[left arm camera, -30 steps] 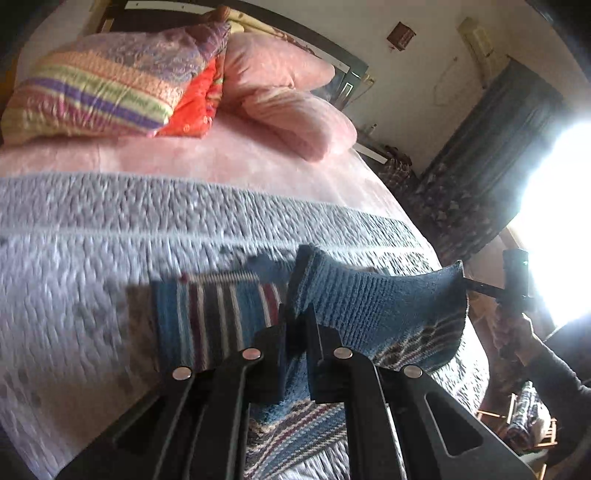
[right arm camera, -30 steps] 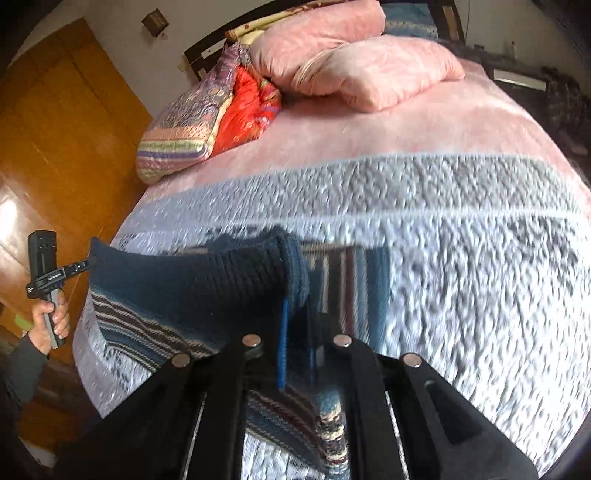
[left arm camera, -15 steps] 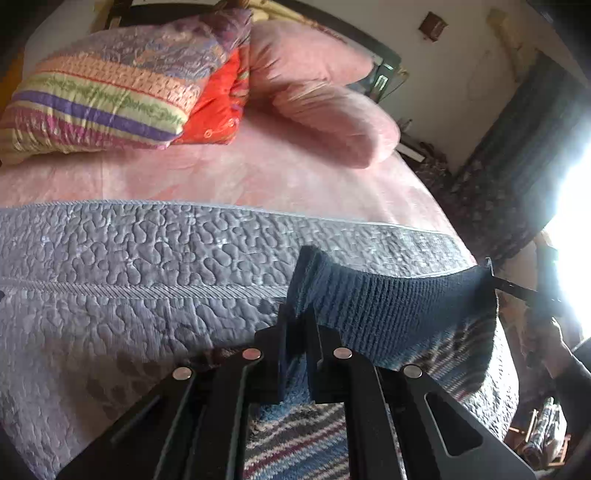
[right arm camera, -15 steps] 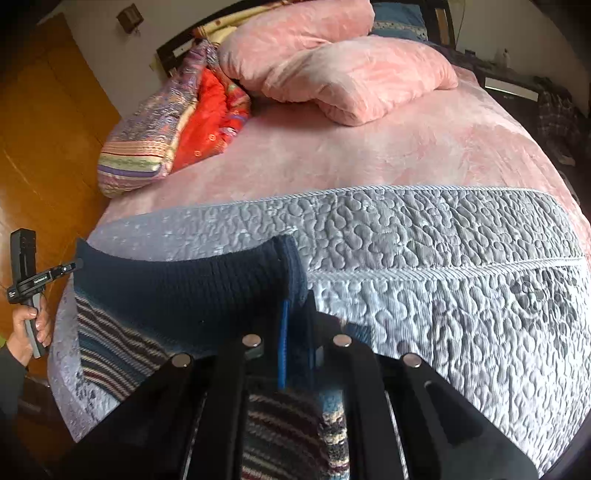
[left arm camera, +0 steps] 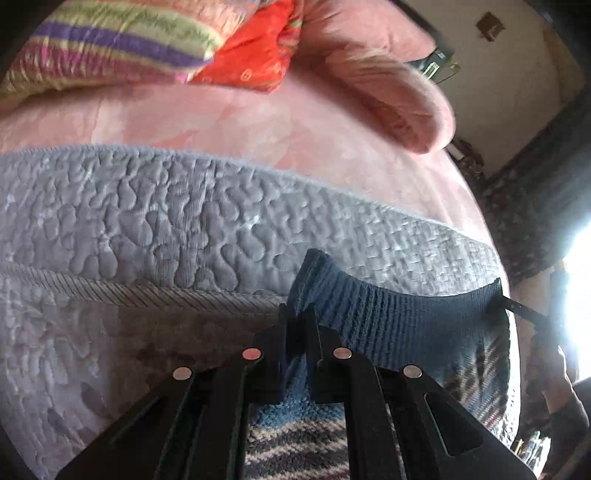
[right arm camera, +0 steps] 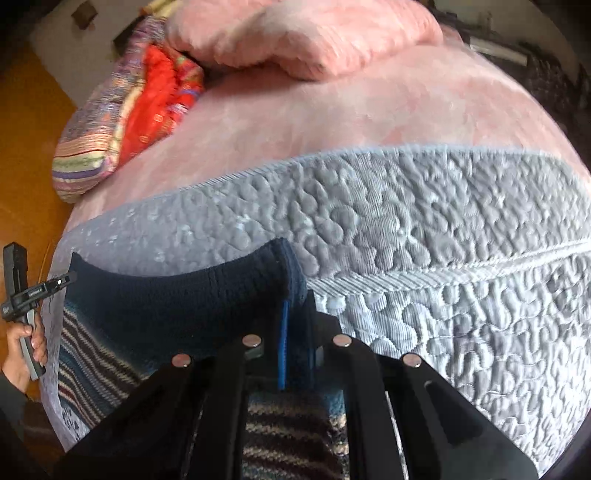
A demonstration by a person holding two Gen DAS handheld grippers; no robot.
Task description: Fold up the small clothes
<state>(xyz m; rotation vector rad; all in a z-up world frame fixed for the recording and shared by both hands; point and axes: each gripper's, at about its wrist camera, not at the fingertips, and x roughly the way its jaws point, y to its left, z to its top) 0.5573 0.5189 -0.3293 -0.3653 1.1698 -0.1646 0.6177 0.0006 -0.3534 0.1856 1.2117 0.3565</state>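
Note:
A small knitted sweater (left arm camera: 388, 317) with a dark blue ribbed hem and a striped body hangs stretched between both grippers above the grey quilt. My left gripper (left arm camera: 297, 321) is shut on one corner of the hem. My right gripper (right arm camera: 295, 314) is shut on the opposite corner of the sweater (right arm camera: 177, 302). The hem runs taut from each gripper toward the other. The striped body drops below the fingers, and most of it is hidden behind them. In the right wrist view the left gripper (right arm camera: 64, 278) shows at the far left, held by a hand (right arm camera: 22, 350).
A grey quilted cover (left arm camera: 166, 229) lies over a pink blanket (left arm camera: 221, 118) on the bed. Pink pillows (right arm camera: 303, 33) and a striped and red cushion (right arm camera: 122, 114) sit at the head. An orange wooden floor (right arm camera: 26, 147) lies left of the bed; dark curtains (left arm camera: 535, 206) and a bright window stand on the right.
Both grippers have carried the sweater's hem forward toward the pillows. The striped lower part that showed on the quilt one second ago is now out of sight under the grippers.

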